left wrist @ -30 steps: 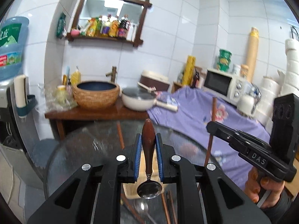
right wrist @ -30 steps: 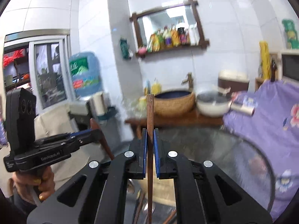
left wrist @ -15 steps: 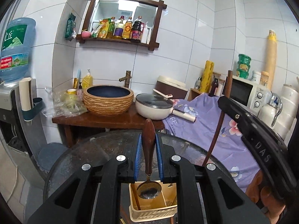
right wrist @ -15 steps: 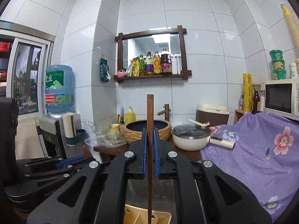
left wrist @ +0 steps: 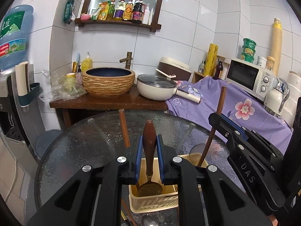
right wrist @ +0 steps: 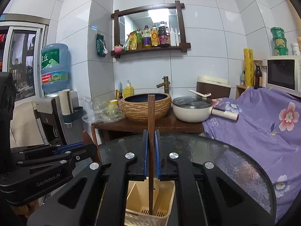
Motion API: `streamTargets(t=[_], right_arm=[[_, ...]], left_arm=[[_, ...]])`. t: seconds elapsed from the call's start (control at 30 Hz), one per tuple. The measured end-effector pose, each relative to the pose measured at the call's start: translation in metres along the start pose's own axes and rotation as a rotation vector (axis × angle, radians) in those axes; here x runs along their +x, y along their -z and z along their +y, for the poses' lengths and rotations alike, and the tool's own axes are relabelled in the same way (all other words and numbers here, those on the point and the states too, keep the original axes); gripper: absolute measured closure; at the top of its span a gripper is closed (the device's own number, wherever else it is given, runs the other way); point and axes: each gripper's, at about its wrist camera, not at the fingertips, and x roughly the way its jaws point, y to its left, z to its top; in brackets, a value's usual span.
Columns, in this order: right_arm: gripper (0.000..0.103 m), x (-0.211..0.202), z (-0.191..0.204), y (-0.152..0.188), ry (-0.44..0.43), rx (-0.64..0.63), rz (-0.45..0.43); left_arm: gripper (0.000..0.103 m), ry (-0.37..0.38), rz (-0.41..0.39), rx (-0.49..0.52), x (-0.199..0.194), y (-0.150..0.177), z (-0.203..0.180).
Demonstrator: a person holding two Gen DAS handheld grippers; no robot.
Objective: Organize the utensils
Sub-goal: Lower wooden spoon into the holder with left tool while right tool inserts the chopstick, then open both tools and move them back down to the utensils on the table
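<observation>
both closed: left gripper (left wrist: 149,150) clamps a spoon (left wrist: 149,162), right gripper (right wrist: 151,150) a chopstick (right wrist: 150,150), over the basket (right wrist: 131,194).

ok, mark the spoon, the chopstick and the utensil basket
spoon (left wrist: 149,141): left wrist view, wooden handle between the pads
chopstick (right wrist: 151,116): right wrist view, upper shaft
utensil basket (left wrist: 153,203): left wrist view, front wall

Both wrist views close above caddy (left wrist: 150,203), facing tiled wall (right wrist: 197,0)
</observation>
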Motion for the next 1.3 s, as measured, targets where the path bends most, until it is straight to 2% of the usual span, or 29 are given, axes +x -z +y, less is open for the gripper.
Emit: streamTargets(t=[0.2,0.57,0.6,0.63,0.67,0.7,0.73,0.77,0.9,0.93,0.97,1.17,1.3], right_arm=[[0.096,-0.001,-0.003,0.015,0.001,-0.004,0.029],[0.095,-0.002,-0.013,0.013,0.016,0.012,0.054],[0.092,-0.001,-0.013,0.013,0.007,0.005,0.068],[0.079,-0.001,-0.012,0.013,0.002,0.003,0.074],[0.070,-0.003,-0.013,0.014,0.003,0.005,0.070],[0.052,-0.008,-0.014,0.014,0.009,0.014,0.049],[0.049,-0.012,-0.015,0.013,0.012,0.021,0.034],[0.049,-0.015,-0.016,0.012,0.014,0.023,0.027],[0.049,-0.026,-0.020,0.013,0.022,0.023,0.046],[0.049,-0.029,-0.021,0.015,0.019,0.029,0.058],[0.049,-0.033,-0.023,0.018,0.012,0.038,0.078],[0.047,-0.051,-0.028,0.054,0.012,0.064,0.212],[0.047,-0.056,-0.029,0.086,0.009,0.057,0.318]], left_arm=[[0.089,-0.006,0.040,0.002,0.012,0.014,0.003],[0.088,-0.006,0.071,0.027,0.019,0.025,0.003],[0.088,0.001,0.070,0.023,0.018,0.025,0.003],[0.087,0.003,0.066,0.024,0.017,0.025,0.003],[0.084,0.002,0.057,0.028,0.014,0.025,0.003],[0.081,0.000,0.052,0.031,0.012,0.025,0.002],[0.075,0.003,0.045,0.032,0.009,0.025,0.002],[0.068,0.010,0.038,0.029,0.005,0.025,0.003],[0.055,0.013,0.014,0.018,-0.013,0.030,0.009],[0.049,0.013,0.010,0.016,-0.017,0.031,0.010],[0.040,0.010,0.003,0.012,-0.022,0.034,0.013],[0.015,-0.013,0.003,-0.039,-0.048,0.056,0.035],[0.012,-0.028,0.053,-0.057,-0.050,0.074,0.047]])
